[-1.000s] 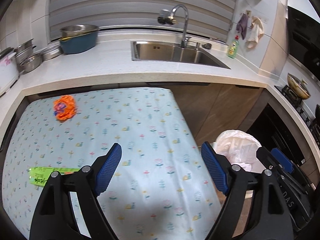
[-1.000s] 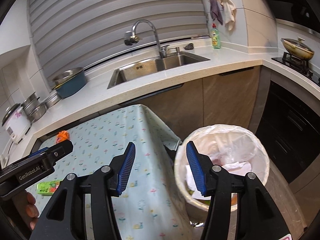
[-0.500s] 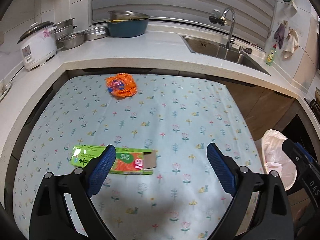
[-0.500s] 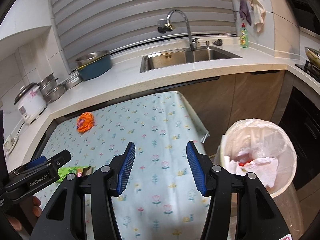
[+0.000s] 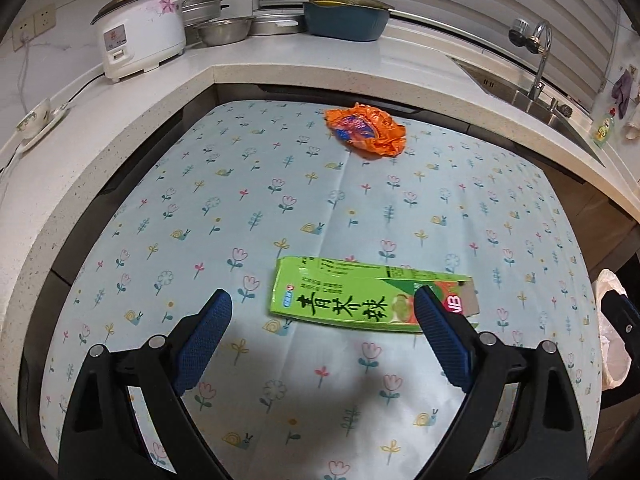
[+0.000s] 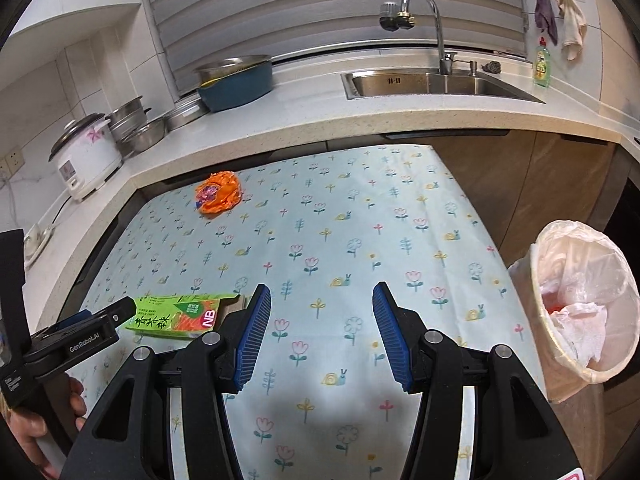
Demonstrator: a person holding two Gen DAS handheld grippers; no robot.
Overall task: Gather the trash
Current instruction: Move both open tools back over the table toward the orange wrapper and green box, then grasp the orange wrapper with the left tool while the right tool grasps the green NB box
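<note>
A flattened green carton [image 5: 360, 300] lies on the flowered tablecloth [image 5: 280, 184], just ahead of my left gripper [image 5: 322, 304], whose jaws stand wide open and empty above it. A crumpled orange wrapper [image 5: 366, 130] rests near the table's far edge. In the right wrist view the carton [image 6: 180, 316] sits at the left and the wrapper [image 6: 219, 197] farther back. My right gripper [image 6: 322, 308] hangs open over the bare cloth with nothing between its fingers. The lined trash bin [image 6: 580, 304] stands off the table's right side, holding crumpled paper.
An L-shaped counter [image 5: 280, 56] wraps the table's far and left sides, carrying a rice cooker [image 5: 140, 28], steel bowls [image 5: 224, 30] and a blue basin [image 5: 344, 20]. A sink [image 6: 432, 84] with tap lies at the back right. A hand [image 6: 44, 428] grips the left gripper's handle.
Both views have swung left, away from the bin, and come lower over the table. The green carton now lies right in front of the left gripper, whose jaws opened slightly wider.
</note>
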